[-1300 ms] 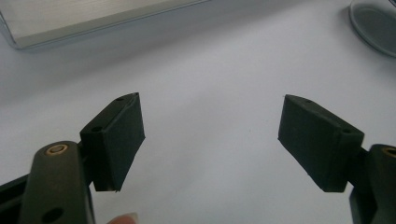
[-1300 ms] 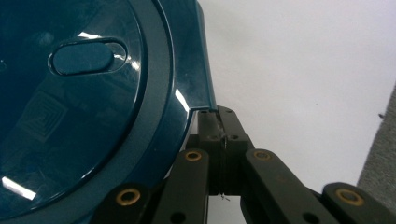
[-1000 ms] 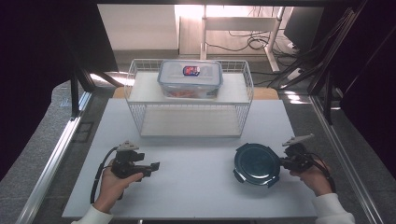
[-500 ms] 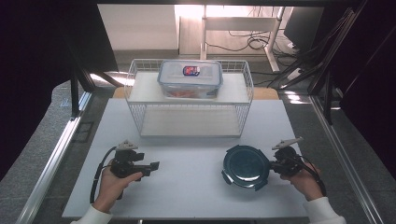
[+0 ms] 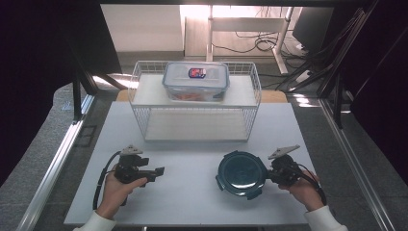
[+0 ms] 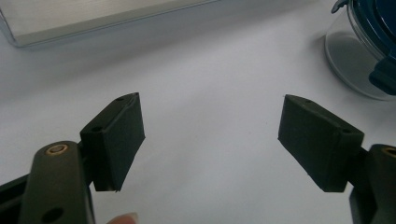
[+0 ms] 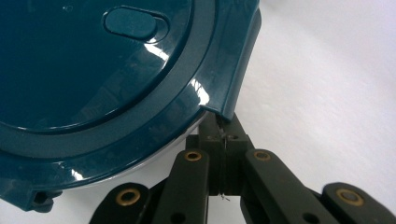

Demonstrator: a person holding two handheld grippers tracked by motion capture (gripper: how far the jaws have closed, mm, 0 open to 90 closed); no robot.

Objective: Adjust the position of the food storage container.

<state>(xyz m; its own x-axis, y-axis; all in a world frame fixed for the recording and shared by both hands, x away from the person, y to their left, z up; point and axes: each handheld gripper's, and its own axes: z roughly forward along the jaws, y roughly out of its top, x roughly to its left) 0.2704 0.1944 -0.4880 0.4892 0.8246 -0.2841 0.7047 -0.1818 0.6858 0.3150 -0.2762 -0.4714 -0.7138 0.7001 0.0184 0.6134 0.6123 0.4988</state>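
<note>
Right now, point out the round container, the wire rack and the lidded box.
round container [image 5: 242,173]: high view, middle of its blue lid.
wire rack [image 5: 197,138]: high view, its front lower rim.
lidded box [image 5: 196,79]: high view, top of its clear lid.

Two containers [image 5: 242,172] [image 5: 196,81] (one round), one rack [image 5: 195,126].

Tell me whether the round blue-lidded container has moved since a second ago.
Yes. The round container has slid left across the white table, pushed by the shut right tongs; it now sits under the wire rack's right end.
</note>
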